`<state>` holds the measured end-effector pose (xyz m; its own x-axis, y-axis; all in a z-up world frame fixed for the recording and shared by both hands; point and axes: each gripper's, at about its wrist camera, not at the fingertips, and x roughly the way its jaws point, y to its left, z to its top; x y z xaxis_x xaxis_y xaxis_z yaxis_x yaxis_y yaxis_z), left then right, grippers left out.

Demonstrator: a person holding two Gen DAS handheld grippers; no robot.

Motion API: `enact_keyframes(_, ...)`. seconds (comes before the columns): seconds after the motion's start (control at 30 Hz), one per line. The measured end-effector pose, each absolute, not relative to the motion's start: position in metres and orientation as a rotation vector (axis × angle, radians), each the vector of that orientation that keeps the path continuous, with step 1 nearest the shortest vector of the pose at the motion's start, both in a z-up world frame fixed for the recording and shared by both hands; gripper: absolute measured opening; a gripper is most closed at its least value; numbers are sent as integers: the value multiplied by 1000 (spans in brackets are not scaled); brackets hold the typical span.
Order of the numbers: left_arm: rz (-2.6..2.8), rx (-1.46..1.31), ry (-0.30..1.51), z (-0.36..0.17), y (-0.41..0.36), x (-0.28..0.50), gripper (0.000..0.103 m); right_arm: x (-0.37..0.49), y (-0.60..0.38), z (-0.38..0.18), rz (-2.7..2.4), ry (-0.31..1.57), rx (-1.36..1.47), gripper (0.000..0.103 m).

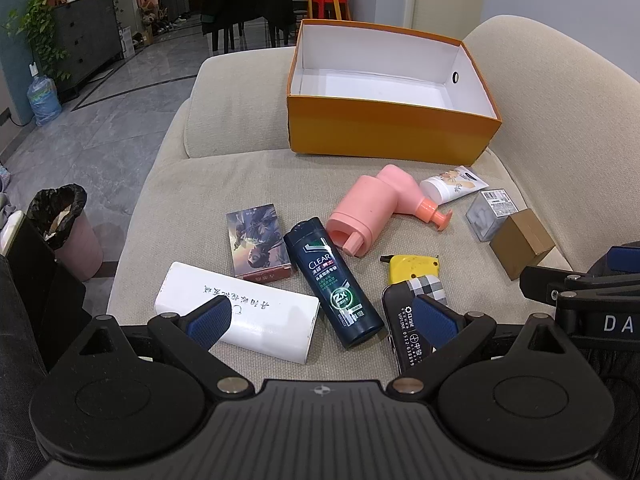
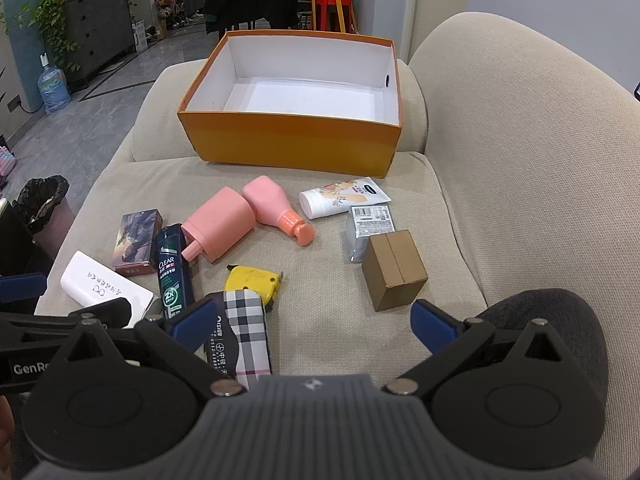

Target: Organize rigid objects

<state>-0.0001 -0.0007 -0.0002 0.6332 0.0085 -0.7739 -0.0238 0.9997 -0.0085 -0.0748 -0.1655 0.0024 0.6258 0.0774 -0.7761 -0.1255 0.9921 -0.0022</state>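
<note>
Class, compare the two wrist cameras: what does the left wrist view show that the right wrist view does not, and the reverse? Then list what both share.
Only the left wrist view: the open left gripper around the dark shampoo bottle without touching it, and the power bank's full length.

Only the right wrist view: the open right gripper over bare cushion, and the brown carton's taped top.

Both: the empty orange box, two pink pump bottles, the yellow tape measure.

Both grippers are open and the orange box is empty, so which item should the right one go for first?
Probably ease the right hand-held gripper forward onto the brown cardboard box. It lies nearest ahead, upright and apart from its neighbours, while the orange box holds nothing.
</note>
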Motion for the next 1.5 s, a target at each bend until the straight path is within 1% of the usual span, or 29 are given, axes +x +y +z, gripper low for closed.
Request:
enact_keyframes(1.07, 20, -18, 882, 1, -1, -1, 103, -76, -165, 2, 116, 884, -58, 101)
enact_keyframes(1.5, 28, -65, 898, -9, 19, 3, 103, -72, -164, 1, 130, 866, -67, 101)
